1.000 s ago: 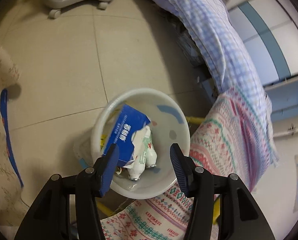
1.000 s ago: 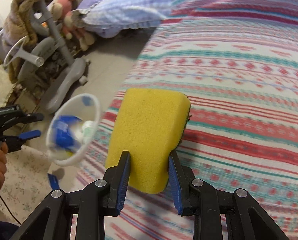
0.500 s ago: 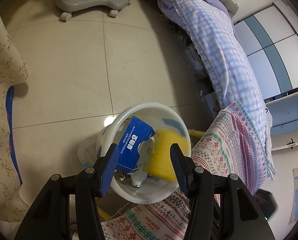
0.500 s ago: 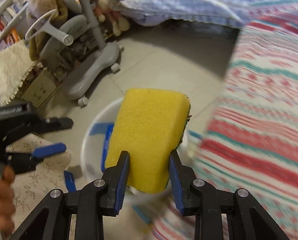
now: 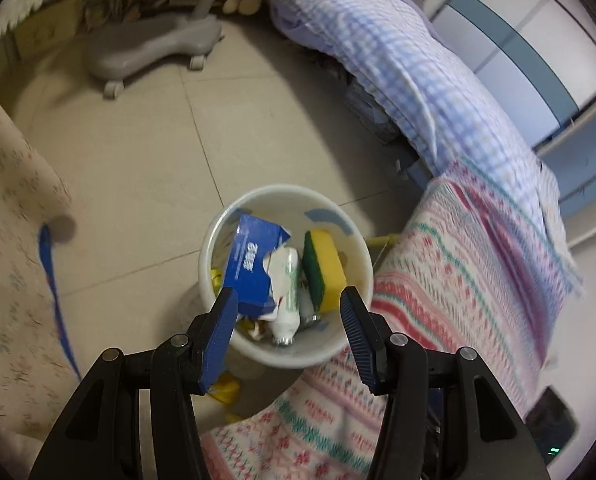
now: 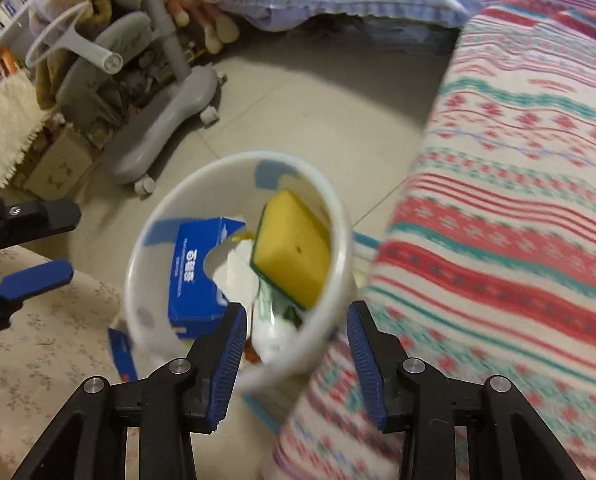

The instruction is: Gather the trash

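Both grippers hover above the white bin with their jaws apart and nothing between them. Just beyond the tips of the right gripper point(image 6: 296, 340) stands the white trash bin point(image 6: 337, 220), and inside it the yellow sponge point(image 6: 294, 246) leans on the wall, beside the blue tissue box point(image 6: 196, 272) and a plastic bottle point(image 5: 288, 280). The left gripper point(image 5: 288, 316) looks down into the same bin. Farther away is the tiled floor point(image 5: 138, 152), then the grey chair base point(image 5: 150, 54). The striped blanket point(image 6: 517, 200) lies right of the jaws. I judge the dropping step finished; the next move calls for finding another piece of trash.
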Motion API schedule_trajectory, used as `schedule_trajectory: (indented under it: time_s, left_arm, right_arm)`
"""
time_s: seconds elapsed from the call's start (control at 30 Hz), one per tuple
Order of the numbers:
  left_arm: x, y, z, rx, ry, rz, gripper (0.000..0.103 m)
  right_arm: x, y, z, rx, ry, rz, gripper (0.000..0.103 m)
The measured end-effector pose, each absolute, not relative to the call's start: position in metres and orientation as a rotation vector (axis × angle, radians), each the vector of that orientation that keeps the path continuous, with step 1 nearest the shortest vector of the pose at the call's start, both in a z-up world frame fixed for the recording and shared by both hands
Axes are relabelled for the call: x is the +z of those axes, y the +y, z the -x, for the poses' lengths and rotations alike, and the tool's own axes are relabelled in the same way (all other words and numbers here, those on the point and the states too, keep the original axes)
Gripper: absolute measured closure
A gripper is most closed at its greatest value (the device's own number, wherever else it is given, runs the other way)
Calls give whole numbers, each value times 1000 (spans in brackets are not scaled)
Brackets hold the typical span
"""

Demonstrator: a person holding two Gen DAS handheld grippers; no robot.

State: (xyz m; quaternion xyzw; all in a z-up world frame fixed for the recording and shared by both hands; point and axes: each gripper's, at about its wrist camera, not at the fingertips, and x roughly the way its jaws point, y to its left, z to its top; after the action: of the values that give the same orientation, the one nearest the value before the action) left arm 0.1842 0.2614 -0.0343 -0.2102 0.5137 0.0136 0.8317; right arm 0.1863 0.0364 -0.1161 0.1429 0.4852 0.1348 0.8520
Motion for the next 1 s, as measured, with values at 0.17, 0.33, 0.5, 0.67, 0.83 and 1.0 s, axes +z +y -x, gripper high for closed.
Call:
schedule_trajectory:
  time_s: [0.17,0.33,0.5,0.67,0.83,1.0]
  left_arm:
    - [-7,223,-122,-11,973,212,27]
    - [-1,194,-52,-21,918,105,26]
    - [21,178,-4,44,817,-2,26]
    - [42,167,33,108,747,-48,22]
    - [60,162,61,181,685,-78,14]
    - [64,154,68,178,687,-65,13]
  right_arm:
    - [-84,13,-142,333,979,-277,57]
    - [-48,6,-86,386,946,-169,49]
    - [-14,0,-34,433,867,-111,32]
    - [0,-2,-5,435,830,-60,29]
    - [9,-14,15,409,766,-71,18]
    - [10,-22,29,439,735,-82,11]
